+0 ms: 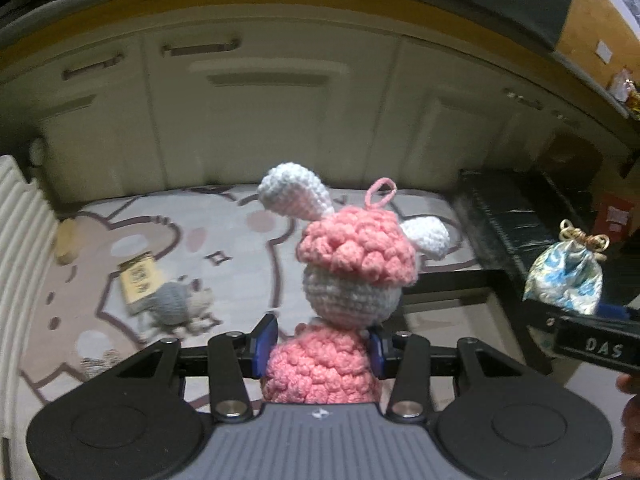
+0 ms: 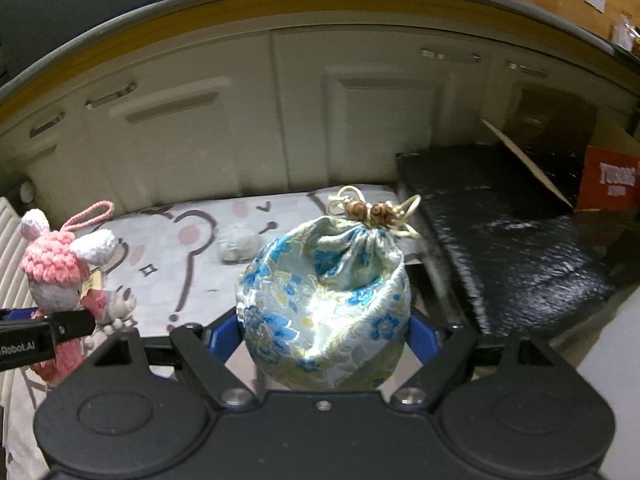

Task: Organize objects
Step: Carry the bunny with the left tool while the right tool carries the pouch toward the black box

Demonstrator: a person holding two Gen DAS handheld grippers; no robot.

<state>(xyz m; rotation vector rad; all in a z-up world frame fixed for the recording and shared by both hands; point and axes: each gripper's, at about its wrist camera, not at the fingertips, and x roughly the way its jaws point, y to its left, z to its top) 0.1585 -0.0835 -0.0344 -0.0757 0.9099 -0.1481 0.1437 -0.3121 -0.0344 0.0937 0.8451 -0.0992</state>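
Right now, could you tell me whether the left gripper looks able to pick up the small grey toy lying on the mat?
Probably not as things stand: the left gripper is already shut on the pink crochet bunny, so nothing else fits between its fingers. The path to the grey toy on the mat looks unobstructed otherwise.

Ahead of you runs a row of cream cabinet doors (image 1: 256, 120) with dark bar handles (image 1: 202, 49), under a yellow-brown edge strip (image 2: 200, 20). Below lies a pale mat printed with a cartoon bear outline (image 1: 240, 248) and pink blotches. To your right you see a glossy black slab (image 2: 500, 240), raised above the mat, and behind it an open cardboard box (image 2: 560, 148) with a red carton (image 2: 612, 180) beside it. At your far left stands a white ribbed panel (image 1: 20, 240).
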